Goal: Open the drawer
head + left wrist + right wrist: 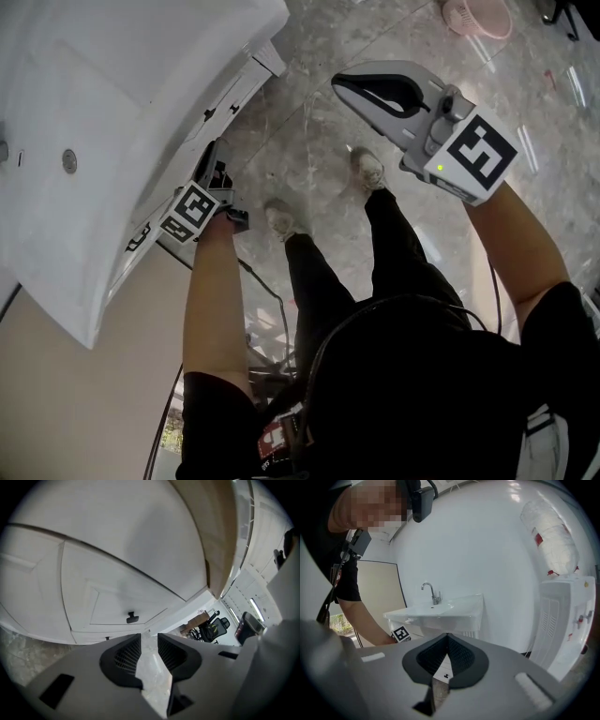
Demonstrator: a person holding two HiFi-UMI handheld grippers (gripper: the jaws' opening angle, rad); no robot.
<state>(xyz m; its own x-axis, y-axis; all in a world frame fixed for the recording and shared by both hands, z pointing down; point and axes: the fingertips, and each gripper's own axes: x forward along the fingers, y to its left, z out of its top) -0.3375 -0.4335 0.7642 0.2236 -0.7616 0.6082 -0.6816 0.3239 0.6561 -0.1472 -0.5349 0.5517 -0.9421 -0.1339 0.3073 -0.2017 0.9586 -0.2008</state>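
Note:
The white vanity cabinet fills the head view's upper left. Its front carries small dark handles. In the left gripper view a white panelled front bears one dark knob. My left gripper is low beside that front. Its jaws stand a little apart with nothing between them, just below and right of the knob and clear of it. My right gripper hangs over the floor away from the cabinet, its jaws shut and empty.
A sink with a tap tops the cabinet. The person's legs and shoes stand on the marble floor next to it. A pink basket lies far off. A white appliance stands to the right, an office chair beyond.

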